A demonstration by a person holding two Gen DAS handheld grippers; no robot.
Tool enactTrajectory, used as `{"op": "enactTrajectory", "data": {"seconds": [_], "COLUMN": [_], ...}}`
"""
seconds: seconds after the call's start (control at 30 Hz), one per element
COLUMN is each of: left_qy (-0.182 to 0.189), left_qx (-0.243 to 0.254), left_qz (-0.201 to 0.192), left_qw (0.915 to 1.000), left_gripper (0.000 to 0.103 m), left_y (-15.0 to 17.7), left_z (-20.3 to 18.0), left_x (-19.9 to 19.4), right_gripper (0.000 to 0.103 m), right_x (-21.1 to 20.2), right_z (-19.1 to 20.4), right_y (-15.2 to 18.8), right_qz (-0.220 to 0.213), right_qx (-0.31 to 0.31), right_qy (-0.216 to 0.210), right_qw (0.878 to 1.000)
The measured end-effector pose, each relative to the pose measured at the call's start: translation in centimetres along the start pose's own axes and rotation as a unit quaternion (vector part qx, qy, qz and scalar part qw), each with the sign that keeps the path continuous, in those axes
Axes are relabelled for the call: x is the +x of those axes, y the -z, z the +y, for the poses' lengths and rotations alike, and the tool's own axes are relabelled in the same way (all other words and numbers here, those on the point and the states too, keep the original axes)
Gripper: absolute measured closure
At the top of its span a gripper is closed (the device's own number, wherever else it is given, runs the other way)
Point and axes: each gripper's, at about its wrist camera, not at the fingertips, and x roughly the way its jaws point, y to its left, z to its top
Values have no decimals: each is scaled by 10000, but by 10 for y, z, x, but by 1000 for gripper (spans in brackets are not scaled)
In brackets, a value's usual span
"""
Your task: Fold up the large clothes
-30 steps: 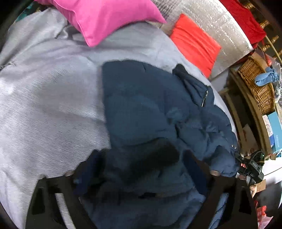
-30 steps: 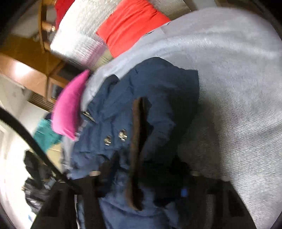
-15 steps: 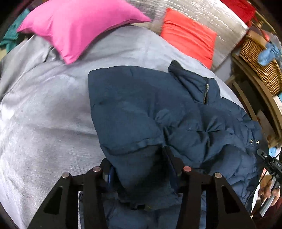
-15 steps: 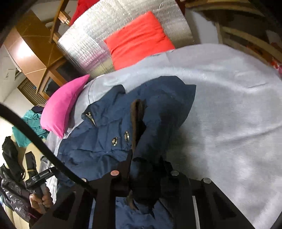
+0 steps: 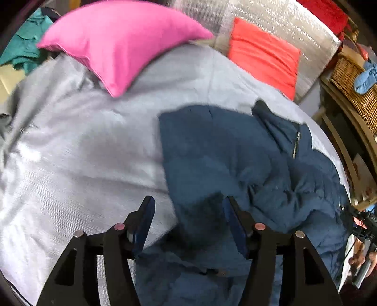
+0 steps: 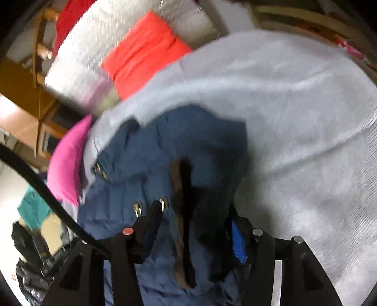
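Note:
A dark blue padded jacket [image 5: 235, 164] lies crumpled on a grey bedspread [image 5: 82, 153]. Its zip collar [image 5: 294, 141] points to the back right. My left gripper [image 5: 188, 211] is open, its jaws wide apart over the jacket's near left edge. In the right wrist view the jacket [image 6: 165, 153] shows metal snaps and a brown fur trim strip [image 6: 179, 211]. My right gripper [image 6: 195, 219] is open, with the trim and folded fabric lying between its jaws. Both views are motion-blurred.
A pink pillow [image 5: 122, 44] and a red cushion [image 5: 264, 56] lie at the head of the bed against a silver padded headboard [image 5: 294, 21]. A wicker basket [image 5: 353, 84] stands on wooden furniture at the right. Teal clothing [image 5: 21, 47] lies at the far left.
Both grippers have opened and let go of the jacket fabric. The left gripper has shifted left, so more bare bedspread shows. Both cameras are moving.

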Motion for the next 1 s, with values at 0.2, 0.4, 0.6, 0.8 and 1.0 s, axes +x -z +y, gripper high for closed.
{"op": "enactTrajectory", "data": {"seconds": [0.2,0.4,0.6,0.8,1.0], "left_qy": [-354,-435,-581,-771,-769], "left_qx": [-60,21,278,851,910], "left_qz": [270,439,308,-7,-193], "left_qw": [9990,9981,9975,9934,9927], "left_gripper": [30,30,30,30,26], "left_y": [2,8,22,38,37], "left_z": [3,-7,-12,-22,-19], "left_x": [26,35,8,-27,-37], "right_gripper": [32,51,31,31,36], "right_x": [21,39,21,-14,-47], "right_z": [-12,11,4,-15,5], "right_y": [-23,-18,3,37,57], "right_qz": [-286,-311,-594,-759,-806], "right_qx": [391,-201,297,873,290], "right_qy": [-46,559,572,361,841], "right_qw": [9988,9978,9962,9926,9928]}}
